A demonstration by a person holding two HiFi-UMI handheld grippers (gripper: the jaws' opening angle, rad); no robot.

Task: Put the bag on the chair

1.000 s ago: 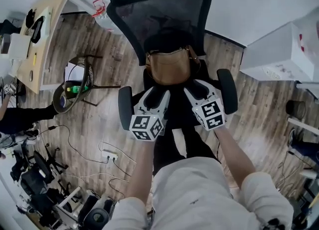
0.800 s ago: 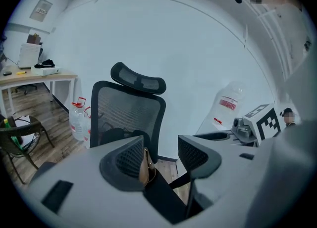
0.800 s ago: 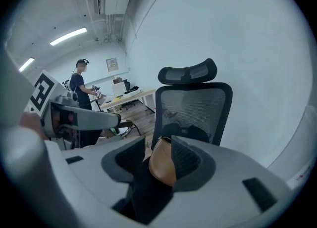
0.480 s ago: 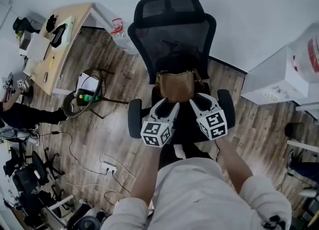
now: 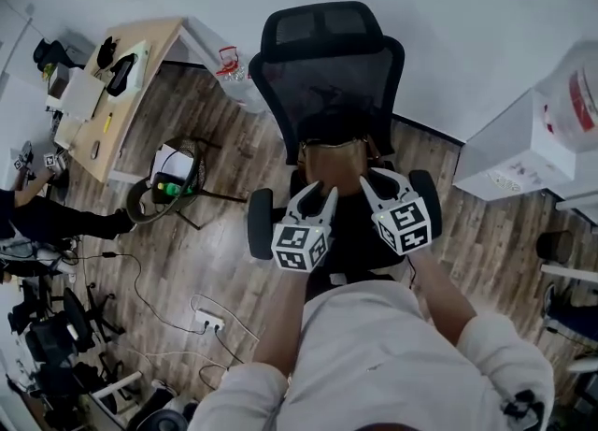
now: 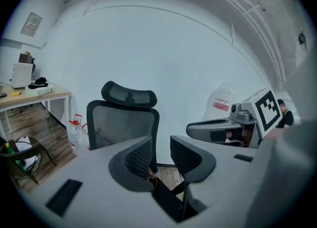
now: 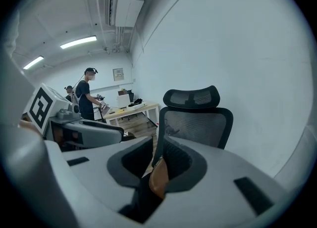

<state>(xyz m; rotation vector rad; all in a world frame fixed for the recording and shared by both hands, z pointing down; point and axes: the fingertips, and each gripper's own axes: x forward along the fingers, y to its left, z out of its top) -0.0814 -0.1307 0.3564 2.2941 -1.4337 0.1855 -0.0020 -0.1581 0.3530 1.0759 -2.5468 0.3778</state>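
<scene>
**Holding of task items**
- Chair (image 5: 332,83): one. Black office chair with a mesh back and headrest, set against the white wall. It has two armrests, one on each side of the seat.
- Bag (image 5: 333,155): one. Brown, upright on the chair seat against the base of the backrest. It rests free, with neither gripper holding it.

**Your tools**
- Left gripper (image 5: 318,192): one. It is held over the front of the seat, just short of the bag. The jaws are apart and closing, and nothing lies between the pads.
- Right gripper (image 5: 378,179): one. It is level with the other, near the bag's right side. The jaws stand at a narrower gap and are closing. In the right gripper view the bag shows through that gap, but the pads do not press on it.
- Marker cubes: two, one on each gripper.

**Surroundings**
- Counter (image 5: 140,64): one. Pale wood, at the far left, carrying several small dark and white items too small to tell apart.
- Water bottle (image 5: 234,66): one. Large, clear and red-capped, on the floor (image 5: 215,233) between the counter and the chair.
- White box (image 5: 523,139): one, to the right of the chair.
- Persons: two, standing by the counter in the right gripper view.
</scene>
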